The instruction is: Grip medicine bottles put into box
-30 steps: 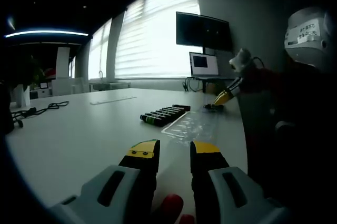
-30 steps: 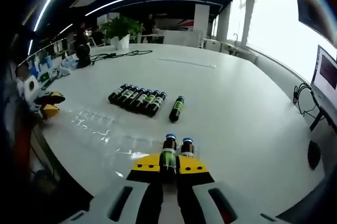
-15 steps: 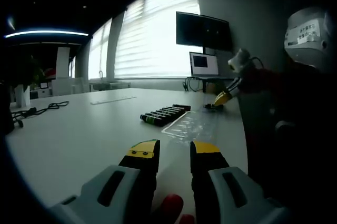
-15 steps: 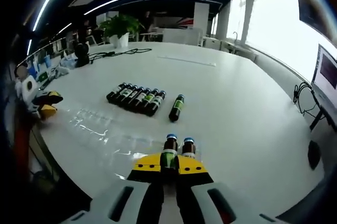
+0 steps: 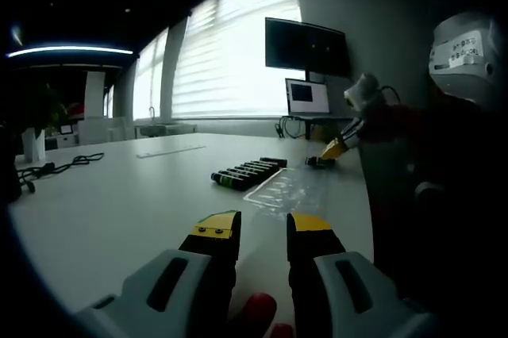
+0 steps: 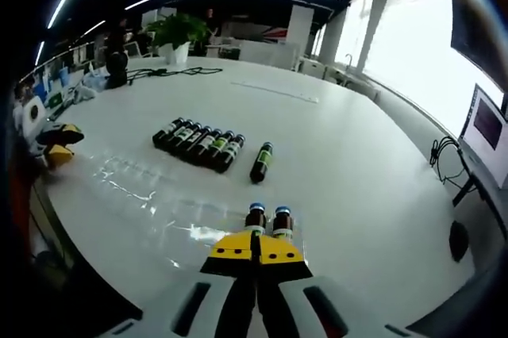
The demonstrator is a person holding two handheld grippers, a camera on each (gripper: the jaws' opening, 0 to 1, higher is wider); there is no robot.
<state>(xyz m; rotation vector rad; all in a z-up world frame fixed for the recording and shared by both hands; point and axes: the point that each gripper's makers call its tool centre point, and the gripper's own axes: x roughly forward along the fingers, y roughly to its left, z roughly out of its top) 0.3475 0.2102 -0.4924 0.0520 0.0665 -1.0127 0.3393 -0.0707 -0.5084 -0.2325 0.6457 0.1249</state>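
Note:
In the right gripper view, two brown medicine bottles (image 6: pixel 268 220) with blue caps sit side by side in the near end of a clear plastic tray (image 6: pixel 135 187). My right gripper (image 6: pixel 258 247) sits just behind them, its yellow-tipped jaws shut together with nothing between them. A row of several bottles (image 6: pixel 197 141) lies beyond the tray, and a single bottle (image 6: pixel 260 162) lies to its right. My left gripper (image 5: pixel 263 231) hovers open over the white table. From there the bottle row (image 5: pixel 248 173), the tray (image 5: pixel 290 189) and the right gripper (image 5: pixel 335 147) are in sight.
The white table (image 6: pixel 357 163) is wide, and its near edge curves just below my right gripper. A potted plant (image 6: pixel 176 35) and a black cable (image 6: pixel 171 73) lie far back. A monitor (image 5: pixel 307 97) stands beyond the table's end. A person's body (image 5: pixel 444 155) is at the right of the left gripper view.
The right gripper's jaws have closed together, and the bottle that stood between them now sits just past the tips. The right view has tilted slightly. The left gripper has not moved.

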